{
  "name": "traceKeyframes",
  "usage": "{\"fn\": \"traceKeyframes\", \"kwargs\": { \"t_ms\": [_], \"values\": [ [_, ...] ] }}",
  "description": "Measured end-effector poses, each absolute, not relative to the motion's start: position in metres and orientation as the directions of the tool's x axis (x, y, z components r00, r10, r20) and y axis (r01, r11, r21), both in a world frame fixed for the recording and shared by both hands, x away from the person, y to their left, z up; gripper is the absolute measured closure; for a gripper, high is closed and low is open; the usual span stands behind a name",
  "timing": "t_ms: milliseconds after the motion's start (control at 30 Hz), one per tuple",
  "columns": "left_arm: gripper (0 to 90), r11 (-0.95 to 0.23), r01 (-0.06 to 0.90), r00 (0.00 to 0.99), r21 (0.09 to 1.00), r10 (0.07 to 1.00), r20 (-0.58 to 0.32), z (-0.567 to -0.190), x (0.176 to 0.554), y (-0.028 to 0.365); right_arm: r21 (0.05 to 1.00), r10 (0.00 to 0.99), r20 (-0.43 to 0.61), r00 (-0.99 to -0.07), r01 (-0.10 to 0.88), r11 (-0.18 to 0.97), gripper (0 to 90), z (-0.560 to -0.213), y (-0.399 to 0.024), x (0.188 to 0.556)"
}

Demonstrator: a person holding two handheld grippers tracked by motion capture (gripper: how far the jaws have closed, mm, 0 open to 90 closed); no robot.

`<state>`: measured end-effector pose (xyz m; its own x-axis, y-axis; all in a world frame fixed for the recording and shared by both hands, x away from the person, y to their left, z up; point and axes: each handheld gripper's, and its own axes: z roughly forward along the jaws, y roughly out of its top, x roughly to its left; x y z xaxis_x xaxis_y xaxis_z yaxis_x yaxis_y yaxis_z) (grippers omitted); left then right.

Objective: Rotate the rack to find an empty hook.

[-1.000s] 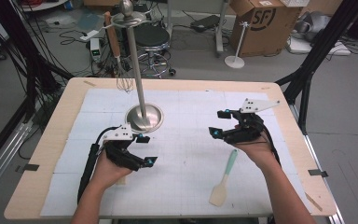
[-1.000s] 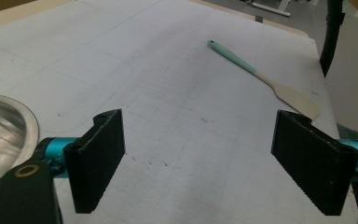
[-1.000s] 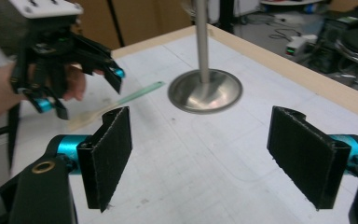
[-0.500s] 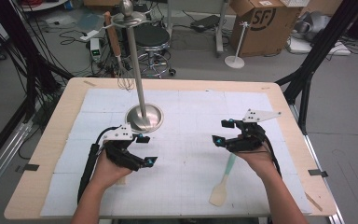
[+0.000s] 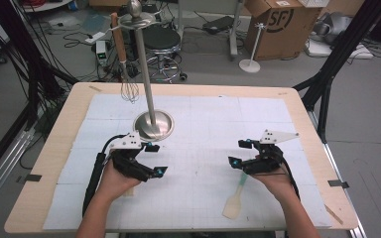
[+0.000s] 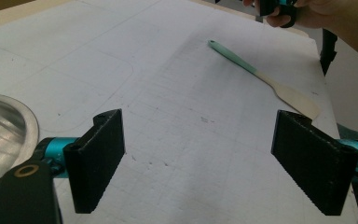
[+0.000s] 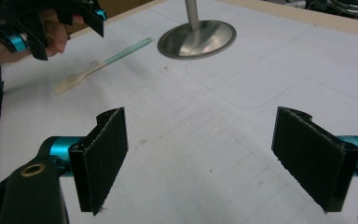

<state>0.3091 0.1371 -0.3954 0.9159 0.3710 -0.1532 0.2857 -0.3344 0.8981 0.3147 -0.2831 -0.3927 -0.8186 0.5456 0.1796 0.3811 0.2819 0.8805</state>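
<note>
Whisk (image 5: 129, 87) is hung on the metal stand (image 5: 145, 74) at the far left of the white mat (image 5: 213, 119). Left gripper (image 5: 157, 158) is held just beside the stand's base, jaws wide apart, nothing gripped. Spatula (image 5: 232, 204) is laid flat on the mat at near right, green handle pointed away. Right gripper (image 5: 238, 152) is held over that handle's end, jaws apart, nothing between them; contact cannot be told.
</note>
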Motion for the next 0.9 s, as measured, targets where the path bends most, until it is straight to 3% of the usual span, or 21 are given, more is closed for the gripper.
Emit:
{"fn": "traceKeyframes", "kwargs": {
  "t_ms": [433, 900],
  "values": [
    [17.1, -0.332, 0.283, 0.914, 0.9, 0.377, -0.148, -0.396, 0.308, 0.137, 0.864, 0.553, 0.171, -0.815, 0.394, 0.314, 15.8, -0.406, -0.289, 0.3],
    [15.8, -0.319, 0.294, 0.902, 0.901, 0.404, -0.151, -0.398, 0.307, 0.138, 0.875, 0.562, 0.193, -0.804, 0.401, 0.273, 15.7, -0.405, -0.303, 0.295]
  ]
}}
